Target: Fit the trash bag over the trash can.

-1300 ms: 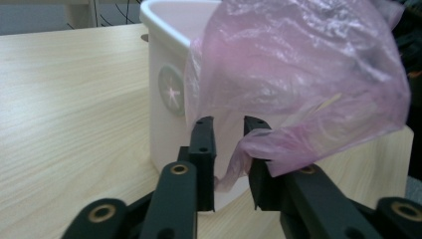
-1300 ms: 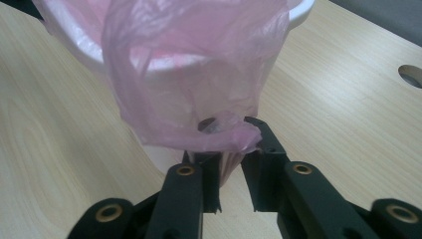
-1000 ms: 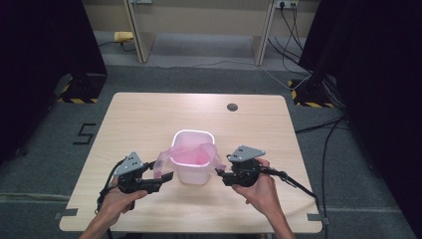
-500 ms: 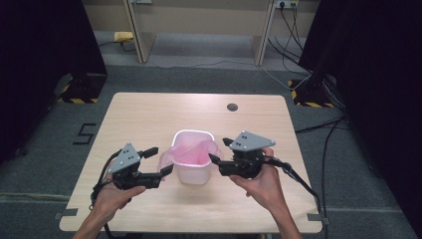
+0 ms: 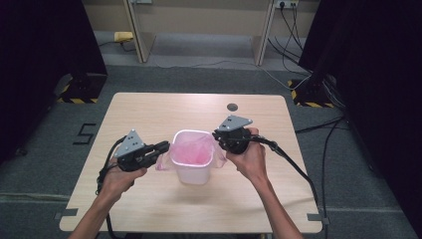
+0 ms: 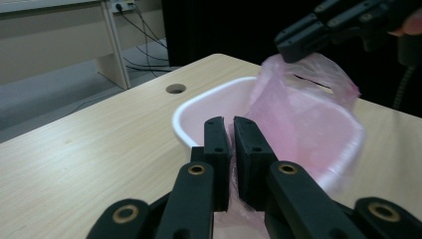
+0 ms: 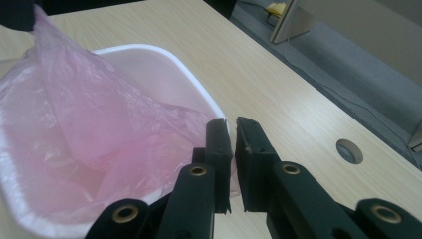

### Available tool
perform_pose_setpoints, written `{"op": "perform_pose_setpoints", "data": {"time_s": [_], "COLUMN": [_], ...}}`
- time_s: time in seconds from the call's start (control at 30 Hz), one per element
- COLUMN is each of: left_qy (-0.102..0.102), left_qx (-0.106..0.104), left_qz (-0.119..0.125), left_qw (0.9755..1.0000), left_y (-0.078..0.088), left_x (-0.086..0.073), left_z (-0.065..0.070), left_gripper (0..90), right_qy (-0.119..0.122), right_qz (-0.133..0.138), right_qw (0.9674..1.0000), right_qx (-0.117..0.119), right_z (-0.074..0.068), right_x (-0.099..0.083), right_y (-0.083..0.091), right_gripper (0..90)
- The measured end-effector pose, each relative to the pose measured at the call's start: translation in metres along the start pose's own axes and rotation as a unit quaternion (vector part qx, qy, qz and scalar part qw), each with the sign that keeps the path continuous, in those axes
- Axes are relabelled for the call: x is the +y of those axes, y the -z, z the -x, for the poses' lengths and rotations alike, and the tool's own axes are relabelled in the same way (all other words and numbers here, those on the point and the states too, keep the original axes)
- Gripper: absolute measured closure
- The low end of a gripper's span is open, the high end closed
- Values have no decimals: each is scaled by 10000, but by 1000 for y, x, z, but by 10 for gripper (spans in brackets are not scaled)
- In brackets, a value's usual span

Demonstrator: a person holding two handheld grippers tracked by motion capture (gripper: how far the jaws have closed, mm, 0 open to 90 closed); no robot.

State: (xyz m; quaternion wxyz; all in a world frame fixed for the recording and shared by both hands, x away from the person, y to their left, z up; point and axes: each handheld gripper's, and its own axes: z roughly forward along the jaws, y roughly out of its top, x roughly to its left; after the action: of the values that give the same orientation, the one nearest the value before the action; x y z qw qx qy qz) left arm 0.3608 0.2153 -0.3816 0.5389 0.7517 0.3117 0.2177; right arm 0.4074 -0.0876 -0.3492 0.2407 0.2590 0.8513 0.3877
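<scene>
Both forearms come in low, grippers facing inward toward each other. Left gripper (image 5: 163,147): jaws just closed, nearly together, pink film pinched between the pads. Right gripper (image 5: 217,135): same, jaws just closed, film caught at its tips.

Translucent pink bag (image 5: 191,149) in white bin (image 5: 191,172), pale wood-grain table (image 5: 149,112), black grippers.

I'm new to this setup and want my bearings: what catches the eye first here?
A thin pink bag sits in a white bin at the middle of the wooden table. The left gripper and right gripper flank the bin, each with jaws just closed, pinching the bag's edge on its own side.
</scene>
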Motion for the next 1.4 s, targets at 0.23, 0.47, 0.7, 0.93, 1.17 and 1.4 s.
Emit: {"op": "perform_pose_setpoints", "data": {"time_s": [0.23, 0.47, 0.7, 0.93, 1.17, 1.4], "left_qy": [148, 475, 814, 810, 857, 1441], "left_qx": [155, 231, 69, -22, -51, 86], "left_qz": [-102, -266, -312, -396, -458, -280], "left_qw": [9997, 9982, 9962, 9959, 9953, 9891], "left_y": [-20, -49, -66, -66, -59, -24], "left_x": [2, -6, -24, -43, -53, -46], "left_z": [-18, -34, -43, -43, -40, -35], "left_gripper": [879, 885, 891, 889, 737, 489], "right_qy": [7, 82, 145, 110, -488, -1109], "right_qz": [24, -389, -659, -943, -677, -248], "right_qw": [10000, 9991, 9977, 9952, 9964, 9935], "right_qx": [-28, -133, 6, 234, 144, 58], "right_z": [4, 15, 16, 14, 19, 12], "right_x": [-1, -6, -11, -24, -40, -43], "right_y": [-5, -31, -54, -68, -61, -23], "right_gripper": [896, 900, 900, 900, 690, 518]}}
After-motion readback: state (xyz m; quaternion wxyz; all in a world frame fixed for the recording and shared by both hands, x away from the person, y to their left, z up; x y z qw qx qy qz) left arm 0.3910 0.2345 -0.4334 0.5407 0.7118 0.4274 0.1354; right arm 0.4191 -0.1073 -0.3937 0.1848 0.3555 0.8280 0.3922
